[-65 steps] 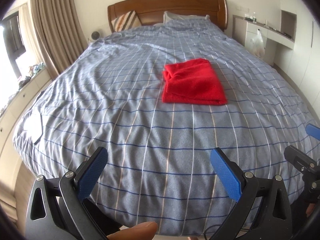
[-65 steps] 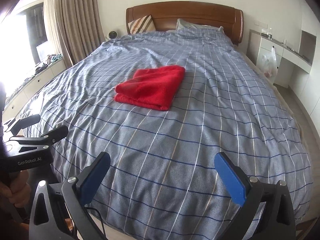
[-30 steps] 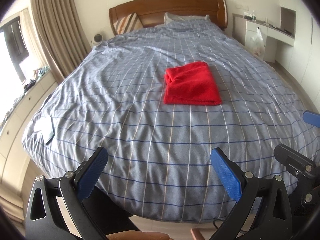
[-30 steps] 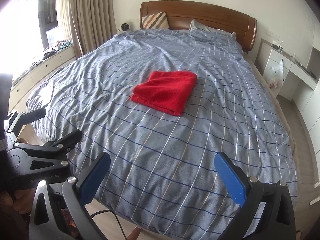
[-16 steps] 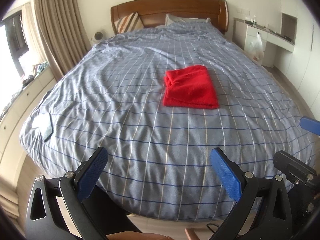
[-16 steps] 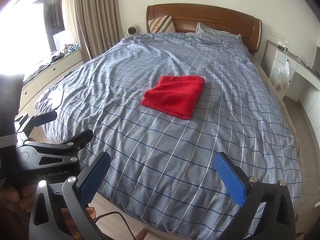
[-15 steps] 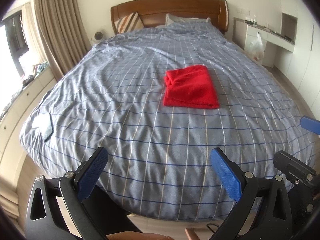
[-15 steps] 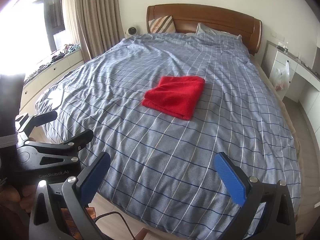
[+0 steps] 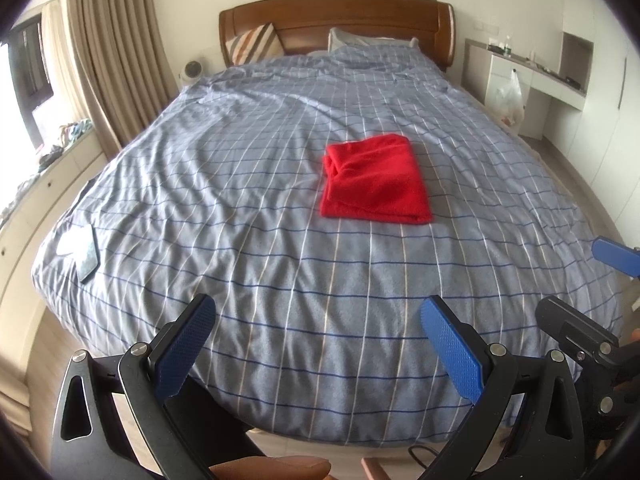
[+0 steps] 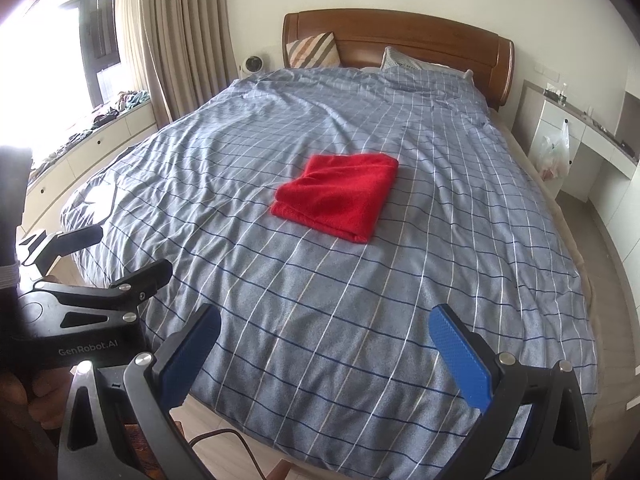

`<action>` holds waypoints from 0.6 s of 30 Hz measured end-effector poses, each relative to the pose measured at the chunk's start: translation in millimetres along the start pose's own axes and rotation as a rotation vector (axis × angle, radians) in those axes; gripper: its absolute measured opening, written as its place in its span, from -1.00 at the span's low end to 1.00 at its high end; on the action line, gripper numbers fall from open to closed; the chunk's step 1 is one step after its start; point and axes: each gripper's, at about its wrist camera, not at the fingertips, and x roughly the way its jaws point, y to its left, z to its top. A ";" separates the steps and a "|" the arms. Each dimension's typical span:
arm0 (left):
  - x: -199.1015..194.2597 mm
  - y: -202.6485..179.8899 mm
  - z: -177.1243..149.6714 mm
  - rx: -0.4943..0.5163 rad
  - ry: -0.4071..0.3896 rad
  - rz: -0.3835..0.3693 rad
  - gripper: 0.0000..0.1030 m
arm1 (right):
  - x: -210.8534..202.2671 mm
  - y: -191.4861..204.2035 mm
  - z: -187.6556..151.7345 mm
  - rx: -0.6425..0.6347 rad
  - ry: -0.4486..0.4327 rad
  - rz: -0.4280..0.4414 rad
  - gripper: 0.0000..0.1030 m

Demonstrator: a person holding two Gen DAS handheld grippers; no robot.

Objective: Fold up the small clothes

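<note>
Cloth (image 9: 376, 182), red, lies folded flat near the middle of the bed (image 9: 280, 264), at 12 o'clock from both cameras and well apart from them. Left hand-held gripper (image 9: 318, 344): jaws spread wide, empty, held off the foot of the bed. Right hand-held gripper (image 10: 324, 354): jaws likewise wide, empty, beside the left one at its 3 o'clock. Headboard (image 10: 400, 36) stands at the far end. Phone-like flat item (image 9: 86, 258) rests on the bed's left edge, at 9 o'clock.
</note>
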 end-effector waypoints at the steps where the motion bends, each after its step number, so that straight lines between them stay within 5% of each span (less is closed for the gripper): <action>1: -1.7 -0.1 1.2 -0.002 -0.006 -0.001 0.99 | -0.9 1.3 2.8 -0.006 -0.009 -0.003 0.99; 18: -5.8 -1.9 7.5 -0.013 -0.013 -0.014 0.99 | 5.9 -6.2 -0.6 0.007 0.007 -0.065 0.99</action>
